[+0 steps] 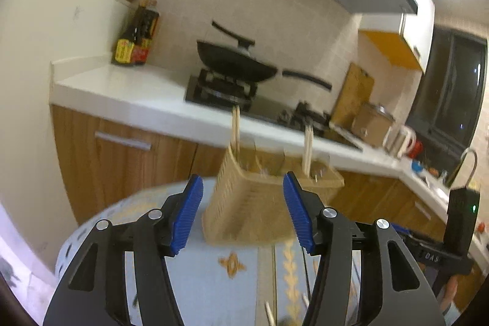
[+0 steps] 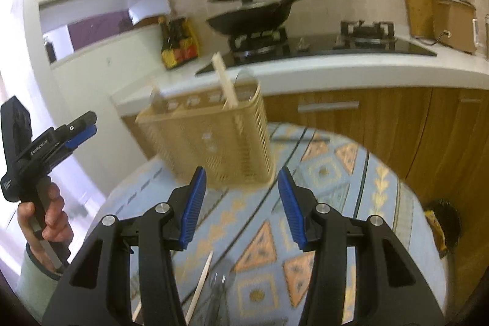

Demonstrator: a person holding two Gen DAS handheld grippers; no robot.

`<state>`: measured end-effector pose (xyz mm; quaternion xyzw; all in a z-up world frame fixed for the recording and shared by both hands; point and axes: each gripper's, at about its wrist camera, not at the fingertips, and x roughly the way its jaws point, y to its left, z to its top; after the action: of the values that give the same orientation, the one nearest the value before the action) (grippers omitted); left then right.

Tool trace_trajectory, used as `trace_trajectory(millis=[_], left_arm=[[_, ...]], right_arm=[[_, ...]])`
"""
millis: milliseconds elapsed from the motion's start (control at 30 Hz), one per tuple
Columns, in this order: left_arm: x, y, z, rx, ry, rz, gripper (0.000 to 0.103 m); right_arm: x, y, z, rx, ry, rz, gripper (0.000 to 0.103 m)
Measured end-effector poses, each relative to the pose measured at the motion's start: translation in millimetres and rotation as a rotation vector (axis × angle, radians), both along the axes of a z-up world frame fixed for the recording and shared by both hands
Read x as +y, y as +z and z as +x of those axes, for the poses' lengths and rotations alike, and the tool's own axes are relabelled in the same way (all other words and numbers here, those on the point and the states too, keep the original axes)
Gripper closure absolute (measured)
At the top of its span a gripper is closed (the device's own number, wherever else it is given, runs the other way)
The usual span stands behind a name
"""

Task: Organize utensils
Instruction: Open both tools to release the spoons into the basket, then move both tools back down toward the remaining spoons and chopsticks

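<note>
1. Now your left gripper (image 1: 243,213) has its jaws partly open and empty, pointing at the beige slotted plastic utensil basket (image 1: 244,203).
2. Your right gripper (image 2: 241,205) is likewise part-open, holding nothing, just short of the basket.
3. That basket stands on the round bench with the blue patterned cloth (image 2: 336,179), wooden chopsticks (image 2: 226,84) upright inside it.
4. One loose wooden chopstick (image 2: 200,286) and some metal cutlery (image 2: 220,292) lie on the cloth, nearer you than the basket.
</note>
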<state>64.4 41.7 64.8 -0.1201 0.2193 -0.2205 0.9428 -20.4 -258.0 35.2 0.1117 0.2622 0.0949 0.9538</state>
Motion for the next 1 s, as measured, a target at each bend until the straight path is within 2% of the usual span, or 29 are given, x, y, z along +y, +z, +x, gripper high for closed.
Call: trace_trajectory(millis=[267, 433, 533, 600, 633, 700, 900, 1000], left_arm=[[-17, -53, -34, 0.266, -0.080, 0.167, 0.051], [-31, -84, -48, 0.362, -0.137, 0.233, 0.053], [-41, -102, -54, 0.423, -0.179, 0.293, 0.059], [-47, -113, -55, 0.471, -0.221, 0.314, 0.071], [-49, -116, -55, 0.490, -0.236, 0.320, 0.072], [-53, -120, -55, 0.511, -0.252, 0.341, 0.073], [-66, -120, -63, 0.505, -0.279, 0.424, 0.072], [-79, -120, -68, 0.483, -0.271, 0.515, 0.072]], right_arm=[[29, -39, -16, 0.271, 0.056, -0.045, 0.058], [47, -68, -23, 0.385, 0.058, -0.082, 0.058], [55, -79, -26, 0.431, 0.073, -0.100, 0.070], [60, -84, -28, 0.457, 0.080, -0.118, 0.076], [61, -86, -30, 0.463, 0.079, -0.125, 0.079], [63, -88, -32, 0.473, 0.080, -0.134, 0.079], [71, -91, -30, 0.494, 0.073, -0.174, 0.079], [76, -91, -29, 0.499, 0.062, -0.205, 0.079]])
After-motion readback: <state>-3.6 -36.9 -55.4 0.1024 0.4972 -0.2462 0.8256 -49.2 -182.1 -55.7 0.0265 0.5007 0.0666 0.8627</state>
